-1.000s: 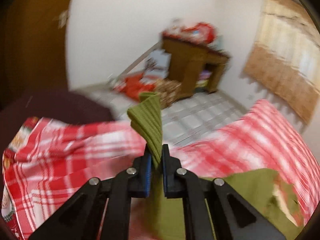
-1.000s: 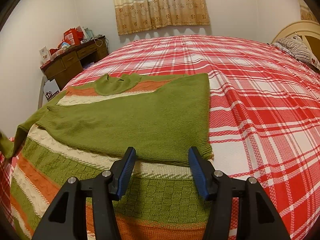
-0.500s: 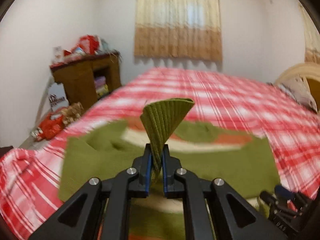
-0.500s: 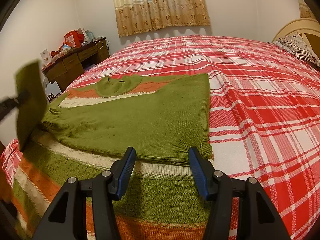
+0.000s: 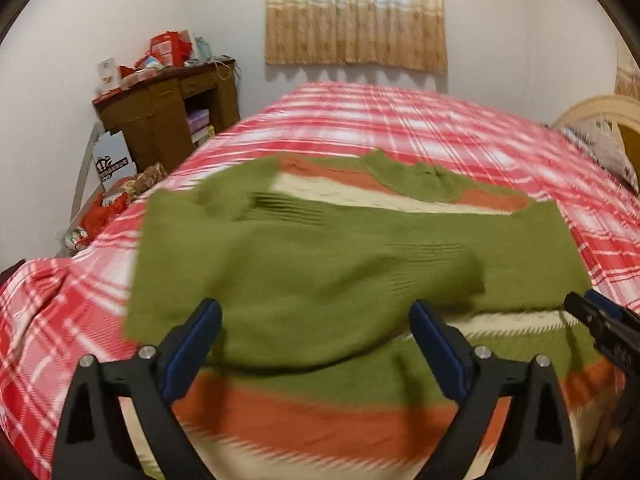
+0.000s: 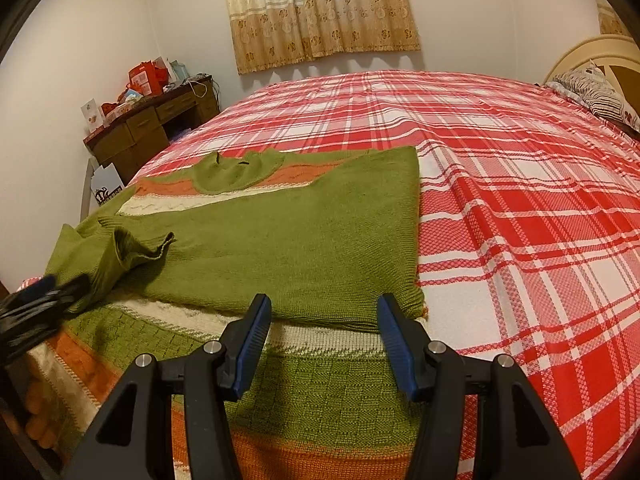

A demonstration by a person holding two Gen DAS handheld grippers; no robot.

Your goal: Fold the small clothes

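A green sweater with orange and cream stripes (image 6: 288,240) lies flat on the red plaid bed (image 6: 500,200), collar toward the far end. Its right sleeve is folded across the chest. The left sleeve (image 6: 132,248) lies loosely rumpled over the left side, cuff curled up. My left gripper (image 5: 316,320) hovers just above that sleeve (image 5: 304,280), its jaws opening wide, with nothing pressed between the pads. It also shows blurred at the left edge of the right wrist view, left gripper (image 6: 40,292). My right gripper (image 6: 324,312) stands open over the lower body of the sweater, holding nothing.
A wooden desk (image 5: 168,112) piled with red boxes stands by the far left wall, with bags on the floor beside it. A curtain (image 6: 320,12) hangs on the far wall. A pillow (image 6: 600,92) and headboard sit at the far right of the bed.
My left gripper swung in from the bed's left side carrying the green sleeve cuff, then let it go; the sleeve now lies on the sweater. The right gripper has not moved.
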